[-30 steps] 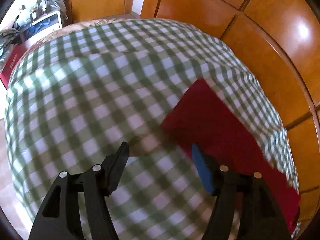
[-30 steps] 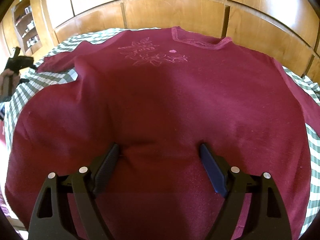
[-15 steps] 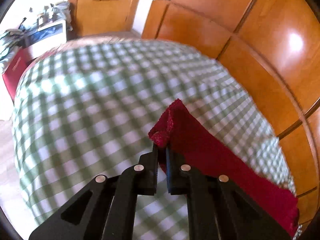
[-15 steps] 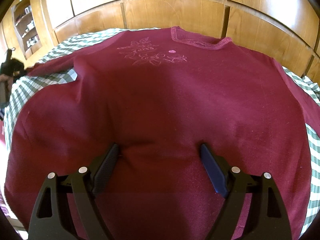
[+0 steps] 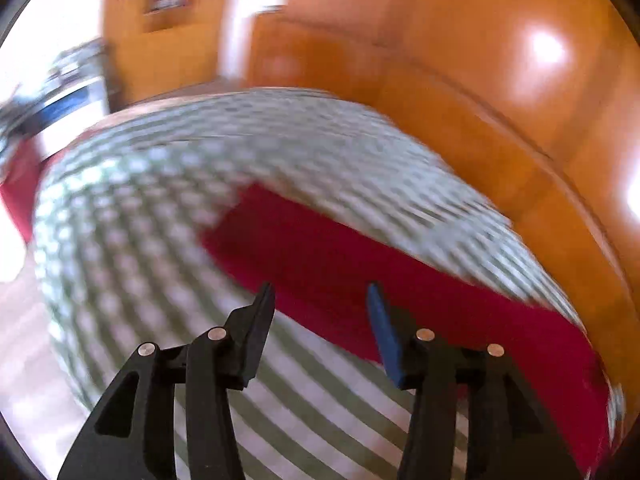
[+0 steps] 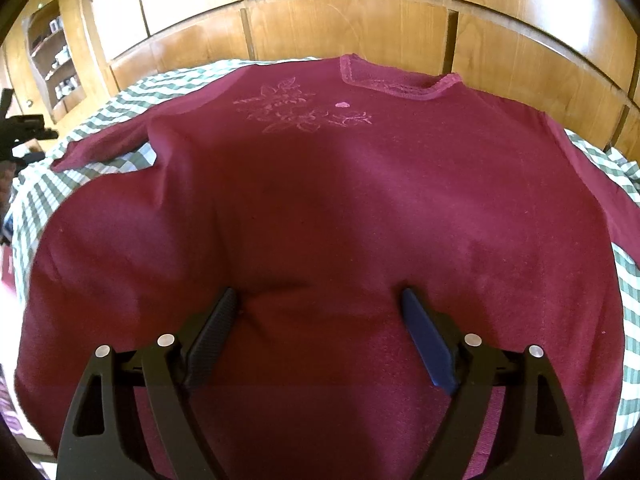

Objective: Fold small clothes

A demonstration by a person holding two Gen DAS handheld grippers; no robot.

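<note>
A dark red T-shirt [image 6: 320, 208] with a pale flower print lies flat, front up, on a green-and-white checked cloth [image 6: 120, 100]. My right gripper [image 6: 320, 300] is open, its tips pressing on the shirt's lower middle. In the blurred left wrist view the shirt's left sleeve [image 5: 320, 248] lies flat on the checked cloth [image 5: 140, 220]. My left gripper [image 5: 320, 292] is open and empty just above the sleeve's near edge. It also shows at the far left of the right wrist view [image 6: 24, 132].
Wooden panelled walls [image 6: 360, 20] stand close behind the cloth-covered surface. A wooden shelf niche [image 6: 52, 60] is at the back left. A blurred stand with clutter [image 5: 52, 100] is beyond the surface's far left edge.
My left gripper was shut on the sleeve's tip half a second ago; now it has opened, let the sleeve drop flat, and pulled back. My right gripper has not moved.
</note>
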